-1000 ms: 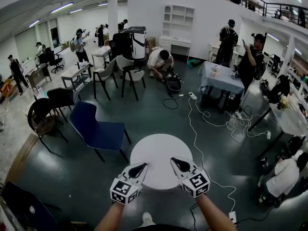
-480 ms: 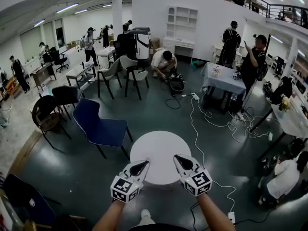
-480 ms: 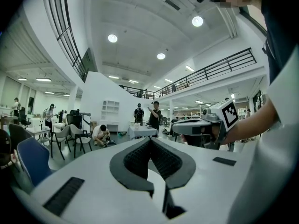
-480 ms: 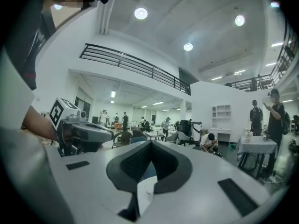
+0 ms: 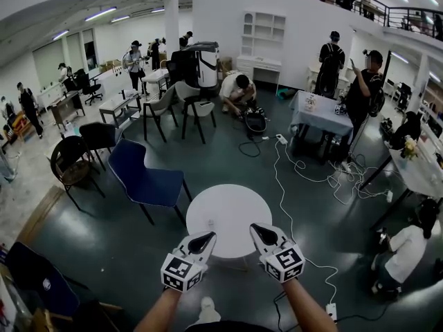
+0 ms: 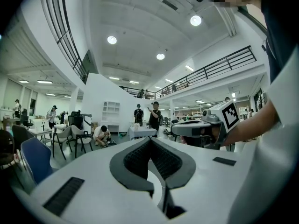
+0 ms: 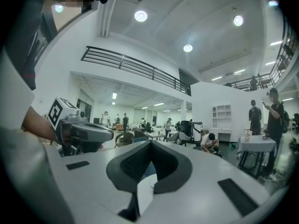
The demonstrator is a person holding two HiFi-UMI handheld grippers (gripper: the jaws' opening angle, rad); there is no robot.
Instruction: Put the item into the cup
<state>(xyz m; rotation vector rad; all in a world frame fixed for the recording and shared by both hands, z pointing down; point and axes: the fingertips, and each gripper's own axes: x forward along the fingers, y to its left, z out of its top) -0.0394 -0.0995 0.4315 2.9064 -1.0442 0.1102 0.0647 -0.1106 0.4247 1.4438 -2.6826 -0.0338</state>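
Hovering side by side over the near edge of the round white surface, the left gripper and right gripper both have their jaws closed tip to tip, holding nothing. Neither item nor cup can be made out; a tiny speck lies just ahead of the left.

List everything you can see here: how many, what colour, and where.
Round table: one, white, just ahead of the grippers.
Blue chair: one, left of the round table.
Black chairs: two, far left.
Pale chairs: two, beige, beyond the blue chair.
Draped table: one, grey cloth, right background.
Cables: several, white, on the floor to the right.
People: many, around the hall; one crouches.
Left gripper: one, white with black pads, jaws shut, empty.
Right gripper: one, same colours, jaws shut, empty.
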